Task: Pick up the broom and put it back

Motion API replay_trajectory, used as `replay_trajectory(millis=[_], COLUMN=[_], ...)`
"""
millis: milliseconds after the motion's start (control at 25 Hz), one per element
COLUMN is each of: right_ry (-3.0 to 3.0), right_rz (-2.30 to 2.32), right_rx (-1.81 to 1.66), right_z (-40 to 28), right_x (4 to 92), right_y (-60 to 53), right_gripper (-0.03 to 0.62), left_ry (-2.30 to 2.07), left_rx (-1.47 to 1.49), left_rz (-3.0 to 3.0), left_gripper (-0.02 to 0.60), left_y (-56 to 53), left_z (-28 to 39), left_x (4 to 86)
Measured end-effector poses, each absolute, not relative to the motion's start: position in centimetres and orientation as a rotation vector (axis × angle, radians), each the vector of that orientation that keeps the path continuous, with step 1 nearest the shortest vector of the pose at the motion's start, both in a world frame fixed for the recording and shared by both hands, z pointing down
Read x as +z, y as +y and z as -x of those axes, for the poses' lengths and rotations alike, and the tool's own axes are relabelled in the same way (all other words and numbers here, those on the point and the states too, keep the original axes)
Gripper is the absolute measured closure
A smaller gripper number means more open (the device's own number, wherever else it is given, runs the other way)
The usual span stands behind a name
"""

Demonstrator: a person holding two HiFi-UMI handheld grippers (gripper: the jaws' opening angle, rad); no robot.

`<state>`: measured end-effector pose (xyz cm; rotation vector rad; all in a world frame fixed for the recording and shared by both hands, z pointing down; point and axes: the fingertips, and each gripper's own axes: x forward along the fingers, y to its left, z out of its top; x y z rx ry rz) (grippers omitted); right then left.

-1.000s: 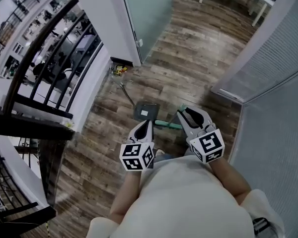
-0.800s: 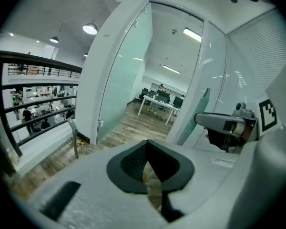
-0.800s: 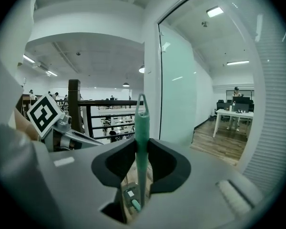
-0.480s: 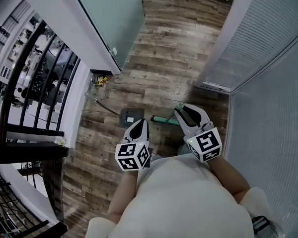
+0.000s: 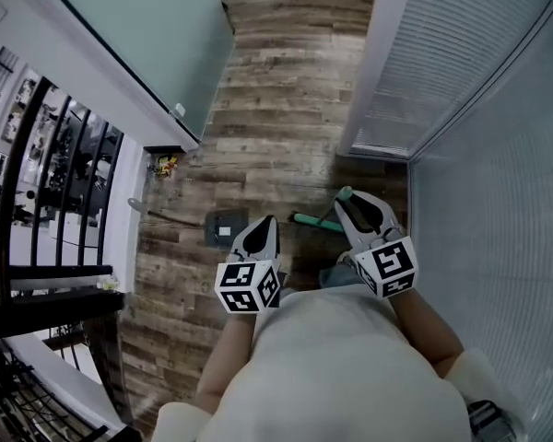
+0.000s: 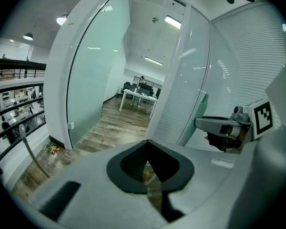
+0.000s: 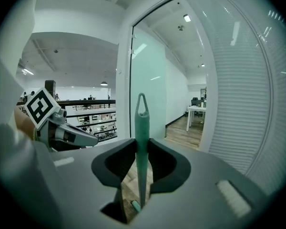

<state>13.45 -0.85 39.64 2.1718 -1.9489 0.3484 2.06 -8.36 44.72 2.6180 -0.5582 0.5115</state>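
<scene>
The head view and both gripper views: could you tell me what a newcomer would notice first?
The teal broom handle stands upright, clamped in the right hand-held gripper, with its hanging loop above the jaws. On the wooden floor, just beyond the left hand-held gripper, lies a grey dustpan with a long handle.

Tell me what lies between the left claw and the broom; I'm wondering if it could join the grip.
Only bare wood floor, seen in the head view. The left claw hangs beside the broom, which the right claw grips.
</scene>
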Motion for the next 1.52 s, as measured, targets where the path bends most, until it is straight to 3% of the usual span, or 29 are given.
replay_trajectory(millis=[800,1520], right_ry=[-1.713,-1.473], right_rz=[-2.365,-2.514], right_rx=[0.393,0.468], right_z=[-32.1,-43.9], right_x=[41.8,44.4], right_y=[8.9,12.4], right_gripper=[0.502,0.502], left_ry=[-0.368,-0.245], left_rx=[0.536,0.611], left_rz=[-2.688,-2.713], left_gripper=[0.577,0.577], left_y=[-1.3,-0.1], left_z=[-20.7,-30.4], left_x=[45.2,45.3])
